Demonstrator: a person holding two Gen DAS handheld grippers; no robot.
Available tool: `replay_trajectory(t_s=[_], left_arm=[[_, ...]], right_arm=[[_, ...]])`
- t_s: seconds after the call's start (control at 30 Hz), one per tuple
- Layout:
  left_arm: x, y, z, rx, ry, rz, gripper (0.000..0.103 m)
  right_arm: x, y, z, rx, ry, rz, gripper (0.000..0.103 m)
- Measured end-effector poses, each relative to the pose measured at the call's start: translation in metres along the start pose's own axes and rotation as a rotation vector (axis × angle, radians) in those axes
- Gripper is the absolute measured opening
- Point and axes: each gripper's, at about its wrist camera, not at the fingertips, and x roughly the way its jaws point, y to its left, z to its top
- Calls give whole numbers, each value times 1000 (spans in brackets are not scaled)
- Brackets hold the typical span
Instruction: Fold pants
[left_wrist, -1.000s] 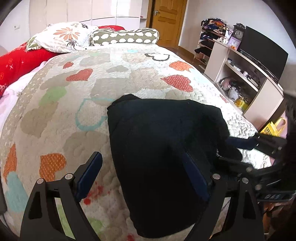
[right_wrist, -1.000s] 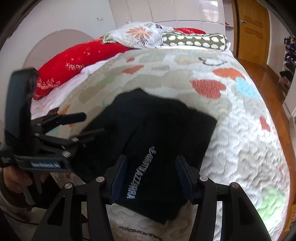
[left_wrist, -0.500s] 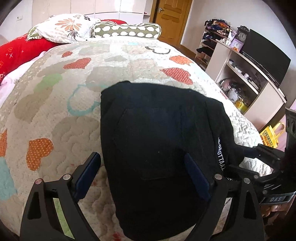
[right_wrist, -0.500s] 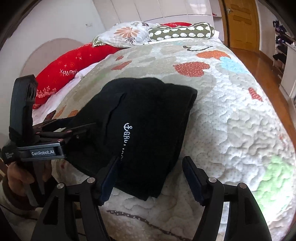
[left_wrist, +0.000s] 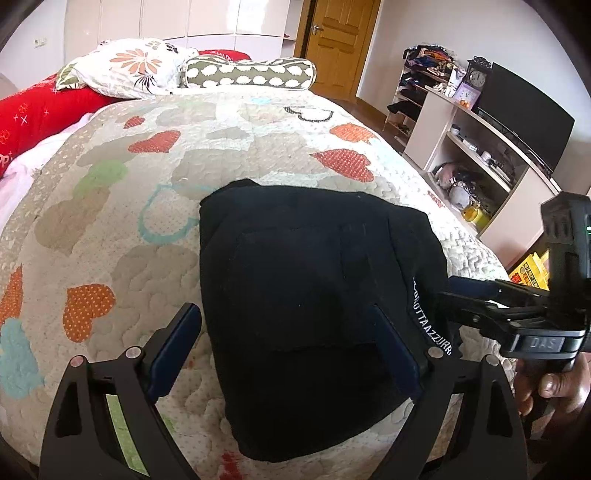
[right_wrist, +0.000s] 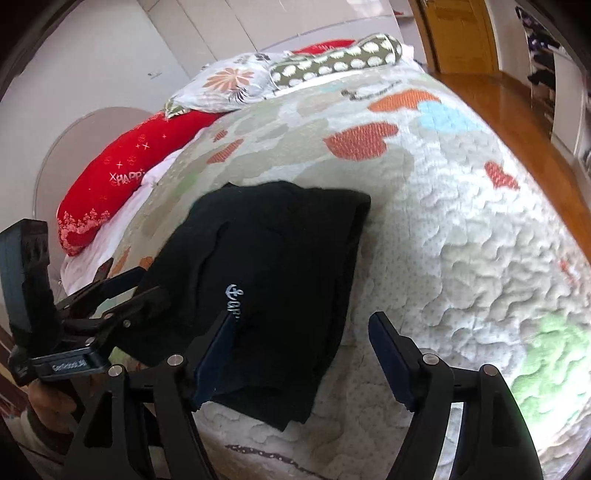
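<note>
The folded black fabric pants (left_wrist: 303, 280) have white lettering and a little white anchor logo. They're on a cream quilted bedspread (left_wrist: 110, 206) with red, orange, green, teal and beige hearts. There's also a red pillow with white sparkles (right_wrist: 110, 177), a white floral pillow (left_wrist: 125, 66), and an olive bolster with white spots (left_wrist: 251, 72).

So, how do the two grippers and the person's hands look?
Both grippers are black angular frames with silver screws and dark blue pads on the fingers. The left gripper shows a green strip; its body reads GenRobot.AI in the right view. The right gripper has a label ending DAS. A bare hand holds its handle.
</note>
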Motion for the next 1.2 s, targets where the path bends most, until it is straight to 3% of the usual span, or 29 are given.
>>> replay_trajectory(t_s=[0.07, 0.2, 0.33, 0.53, 0.6, 0.67, 0.7, 0.77, 0.8, 0.87, 0.9, 0.93, 1.0, 1.2], left_arm=[[5, 0, -1, -9, 17, -16, 93], [16, -4, -7, -3, 11, -25, 103], [18, 3, -5, -33, 37, -68, 103], [25, 40, 3, -189, 60, -108, 103], [34, 47, 3, -228, 83, -151, 103], [37, 45, 3, -215, 74, -162, 103], [38, 43, 4, -205, 73, -169, 103], [38, 39, 6, -185, 74, -199, 91], [35, 38, 7, -176, 70, -209, 71], [27, 38, 14, -158, 62, -213, 55], [22, 40, 18, -147, 56, -216, 42], [17, 42, 24, -141, 48, -221, 36], [7, 49, 36, -133, 17, -224, 34], [-13, 80, 74, -116, -73, -138, 32]], right_arm=[[4, -3, 0, 18, -5, 23, 83], [11, -8, 3, 38, -19, 55, 84], [15, -12, 7, 36, -41, 84, 86], [24, -14, 14, 47, -91, 149, 94], [28, -8, 17, 17, -88, 157, 91], [32, -3, 19, 12, -72, 175, 64], [32, -1, 20, 15, -73, 175, 62], [28, 2, 22, 17, -84, 179, 50], [23, 4, 25, 13, -94, 191, 46], [12, 10, 35, 6, -118, 223, 35], [8, 13, 38, -2, -125, 233, 34], [6, 18, 44, -14, -132, 238, 34], [8, 31, 58, -40, -144, 235, 34], [35, 62, 107, -62, -166, 257, 34]])
